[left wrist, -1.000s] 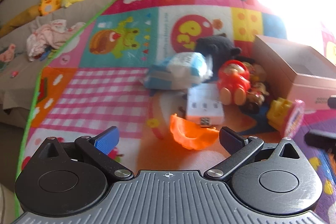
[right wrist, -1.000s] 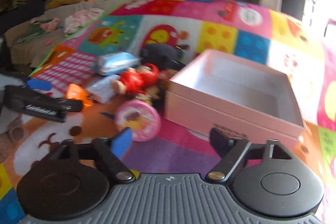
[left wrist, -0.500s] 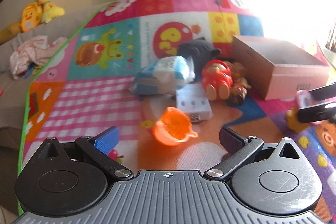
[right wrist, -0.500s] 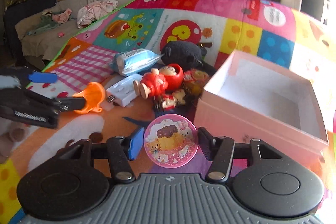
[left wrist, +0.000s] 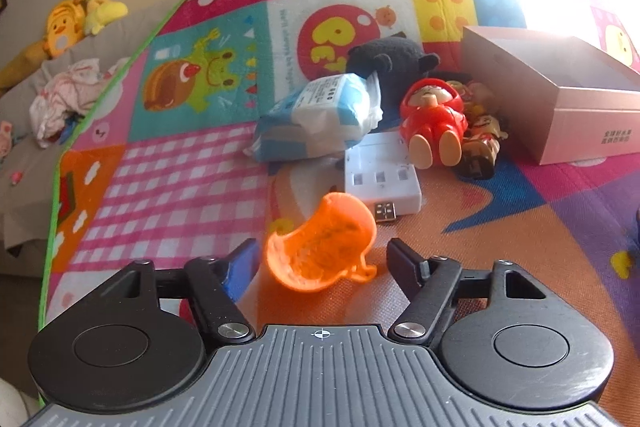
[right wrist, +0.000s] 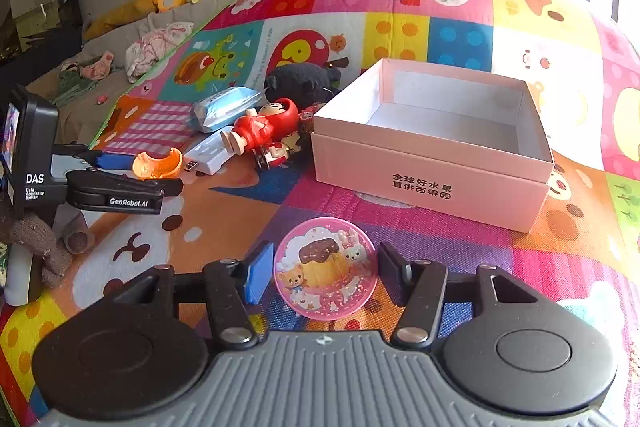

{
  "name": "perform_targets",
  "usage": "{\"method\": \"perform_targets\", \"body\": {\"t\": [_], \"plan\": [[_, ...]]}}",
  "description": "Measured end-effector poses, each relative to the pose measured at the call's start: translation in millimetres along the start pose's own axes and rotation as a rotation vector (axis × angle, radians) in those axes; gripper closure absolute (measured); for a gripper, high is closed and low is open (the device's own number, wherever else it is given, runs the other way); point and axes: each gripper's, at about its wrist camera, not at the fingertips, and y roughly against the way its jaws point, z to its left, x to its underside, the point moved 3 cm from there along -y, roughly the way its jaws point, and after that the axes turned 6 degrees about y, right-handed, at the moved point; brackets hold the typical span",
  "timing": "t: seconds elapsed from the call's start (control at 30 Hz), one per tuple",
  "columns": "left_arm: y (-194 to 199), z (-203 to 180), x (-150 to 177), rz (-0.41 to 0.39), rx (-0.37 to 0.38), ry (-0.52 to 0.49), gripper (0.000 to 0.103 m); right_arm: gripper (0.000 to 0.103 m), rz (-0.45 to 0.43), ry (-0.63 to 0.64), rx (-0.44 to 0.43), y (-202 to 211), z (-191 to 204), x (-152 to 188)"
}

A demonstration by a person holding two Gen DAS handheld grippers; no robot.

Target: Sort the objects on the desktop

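Observation:
An orange plastic cup lies on its side on the colourful play mat. My left gripper straddles it with its jaws closing. The blue pad is at the cup's left side, and a small gap remains between its handle and the black finger. From the right wrist view, the left gripper sits low at the left with the orange cup between its fingers. My right gripper is shut on a pink round toy with bear pictures, held above the mat in front of the open pink box.
Left of the pink box lie a red doll, a smaller figure, a white charger, a wipes pack and a black plush. The mat's green edge borders a grey sofa with clothes and yellow plush toys.
The left gripper's jaws narrowed around the orange cup, which now lies between them. The right gripper shut on the pink round toy, lifted it and moved it nearer the box.

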Motion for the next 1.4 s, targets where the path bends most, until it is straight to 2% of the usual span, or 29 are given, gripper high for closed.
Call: {"method": "perform_targets", "body": {"t": [0.03, 0.07, 0.13, 0.2, 0.27, 0.37, 0.43, 0.5, 0.57, 0.67, 0.77, 0.87, 0.97, 1.1, 1.27, 1.33, 1.4], "plan": [[2.4, -0.7, -0.9, -0.016, -0.005, 0.003, 0.034, 0.045, -0.003, 0.008, 0.004, 0.4, 1.3, 1.0], [4.9, -1.2, -1.6, -0.028, -0.002, 0.009, 0.043, 0.042, -0.005, 0.014, 0.008, 0.9, 1.9, 1.1], [10.3, -3.8, -1.6, -0.035, 0.029, 0.023, 0.046, 0.036, -0.014, 0.023, 0.022, 3.4, 2.7, 2.0], [16.6, -11.0, 1.3, -0.032, 0.082, 0.018, 0.046, 0.026, -0.026, 0.024, 0.033, 6.0, 2.5, 2.1], [24.7, -23.6, 7.7, -0.028, 0.132, -0.017, 0.047, 0.024, -0.033, 0.026, 0.039, 7.5, 2.4, 2.6], [38.6, -38.7, 18.8, -0.005, 0.26, -0.051, 0.046, 0.021, -0.032, 0.029, 0.048, 6.8, 2.8, 4.3], [46.6, -45.4, 26.2, -0.004, 0.308, -0.066, 0.037, 0.02, -0.029, 0.035, 0.056, 6.0, 3.7, 5.4], [50.9, -48.2, 30.3, -0.007, 0.319, -0.072, 0.018, 0.017, -0.034, 0.041, 0.063, 7.3, 4.3, 5.9], [52.8, -48.4, 32.1, -0.009, 0.319, -0.062, 0.007, 0.012, -0.048, 0.043, 0.07, 10.0, 4.2, 6.4], [49.9, -46.8, 29.9, -0.004, 0.317, -0.045, 0.007, 0.004, -0.062, 0.042, 0.079, 12.6, 2.5, 8.8], [43.9, -44.7, 28.9, 0.009, 0.291, -0.029, 0.006, 0.004, -0.045, 0.038, 0.082, 9.7, 0.6, 13.2], [41.7, -43.8, 30.6, 0.034, 0.324, -0.004, 0.001, 0.003, -0.018, 0.024, 0.078, 4.9, -1.5, 19.7], [38.0, -46.5, 36.3, 0.091, 0.361, 0.022, 0.0, 0.002, 0.028, -0.01, 0.065, -2.9, -5.0, 26.8], [37.9, -47.1, 37.9, 0.086, 0.345, 0.04, 0.0, 0.002, 0.079, -0.061, 0.046, -11.5, -8.8, 36.2], [40.1, -55.5, 43.2, 0.07, 0.317, -0.043, 0.0, 0.0, 0.076, -0.08, 0.048, -12.2, -8.9, 38.4], [42.1, -52.7, 40.6, 0.066, 0.312, -0.018, 0.0, 0.0, 0.076, -0.08, 0.046, -12.0, -9.3, 38.2], [46.0, -48.0, 36.0, 0.006, 0.304, -0.013, 0.0, 0.0, 0.078, -0.08, 0.043, -12.4, -9.0, 38.0]]}}
